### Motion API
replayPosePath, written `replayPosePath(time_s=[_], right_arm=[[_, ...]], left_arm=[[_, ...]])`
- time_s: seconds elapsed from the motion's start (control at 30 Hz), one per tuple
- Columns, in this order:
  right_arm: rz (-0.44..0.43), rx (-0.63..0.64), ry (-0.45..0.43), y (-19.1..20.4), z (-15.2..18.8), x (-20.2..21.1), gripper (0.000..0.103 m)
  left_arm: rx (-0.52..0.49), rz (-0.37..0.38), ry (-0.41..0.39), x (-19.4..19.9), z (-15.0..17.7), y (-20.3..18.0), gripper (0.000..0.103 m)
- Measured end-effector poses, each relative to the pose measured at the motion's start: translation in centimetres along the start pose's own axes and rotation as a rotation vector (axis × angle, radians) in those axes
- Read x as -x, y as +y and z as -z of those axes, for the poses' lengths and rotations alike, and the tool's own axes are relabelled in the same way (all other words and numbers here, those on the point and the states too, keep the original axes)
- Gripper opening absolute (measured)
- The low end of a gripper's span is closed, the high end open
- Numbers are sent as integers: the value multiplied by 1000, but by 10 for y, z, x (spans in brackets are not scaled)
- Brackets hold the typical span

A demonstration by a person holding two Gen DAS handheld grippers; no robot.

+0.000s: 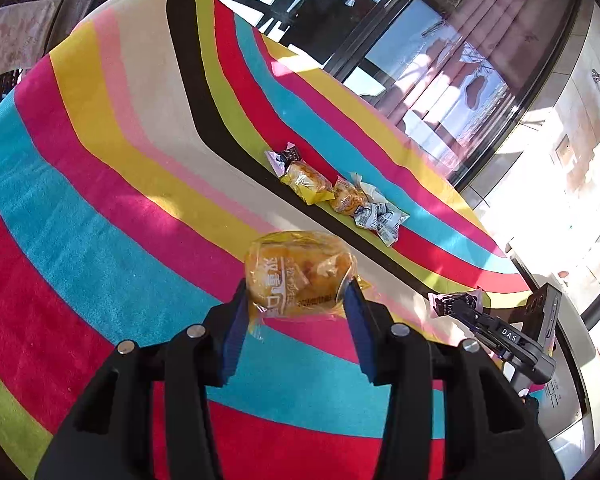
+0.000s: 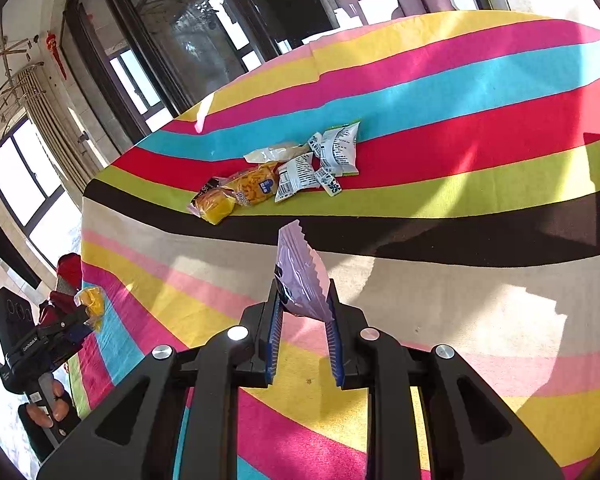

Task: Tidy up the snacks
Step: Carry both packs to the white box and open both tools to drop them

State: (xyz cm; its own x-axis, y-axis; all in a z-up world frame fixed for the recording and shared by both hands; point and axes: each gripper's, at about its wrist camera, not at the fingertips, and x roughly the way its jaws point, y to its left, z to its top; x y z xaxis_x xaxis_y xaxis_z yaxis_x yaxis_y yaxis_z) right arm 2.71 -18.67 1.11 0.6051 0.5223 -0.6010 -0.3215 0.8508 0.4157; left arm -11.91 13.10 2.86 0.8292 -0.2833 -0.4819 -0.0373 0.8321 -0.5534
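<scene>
My left gripper point(image 1: 298, 294) is shut on a yellow wrapped pastry point(image 1: 298, 274) and holds it above the striped cloth point(image 1: 100, 208). My right gripper point(image 2: 304, 300) is shut on a pale purple snack packet point(image 2: 300, 270), held upright above the cloth point(image 2: 460, 300). A cluster of snacks lies further off on the green and red stripes: yellow pastries point(image 1: 306, 182), point(image 2: 236, 194) and white sachets point(image 1: 376, 218), point(image 2: 332, 156). The right gripper with its packet point(image 1: 454, 304) shows at the right of the left wrist view. The left gripper with its pastry point(image 2: 90, 302) shows at the left of the right wrist view.
The striped cloth covers a table whose far edge point(image 2: 148, 140) drops off toward dark-framed windows point(image 2: 188, 32). Pink curtains point(image 1: 472, 28) hang behind the glass. A hand point(image 2: 48, 408) holds the left gripper's grip at the table's side.
</scene>
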Motion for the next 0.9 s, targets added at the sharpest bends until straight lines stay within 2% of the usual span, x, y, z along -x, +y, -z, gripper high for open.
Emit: replayPosePath(time_s=[0.13, 0.2, 0.37, 0.47, 0.6, 0.7, 0.9], right_arm=[[-21, -55, 44, -8, -2, -6, 22], [-24, -76, 60, -11, -3, -8, 22], [-31, -109, 44, -6, 0, -6, 22], [-121, -193, 34, 1, 8, -3, 22], [-203, -189, 28, 35, 25, 0, 22], [-262, -168, 60, 68, 39, -5, 22], [-248, 61, 140, 150, 64, -14, 22]], left_arm=[[-2, 33, -15, 23, 2, 6, 46], [-19, 24, -42, 42, 1, 10, 46], [-54, -44, -76, 87, 5, 32, 46], [-39, -83, -74, 107, 12, 50, 46], [-15, -97, -83, 127, 20, 66, 46], [10, -91, -93, 139, 26, 74, 46], [36, -141, -95, 166, 40, 97, 46]])
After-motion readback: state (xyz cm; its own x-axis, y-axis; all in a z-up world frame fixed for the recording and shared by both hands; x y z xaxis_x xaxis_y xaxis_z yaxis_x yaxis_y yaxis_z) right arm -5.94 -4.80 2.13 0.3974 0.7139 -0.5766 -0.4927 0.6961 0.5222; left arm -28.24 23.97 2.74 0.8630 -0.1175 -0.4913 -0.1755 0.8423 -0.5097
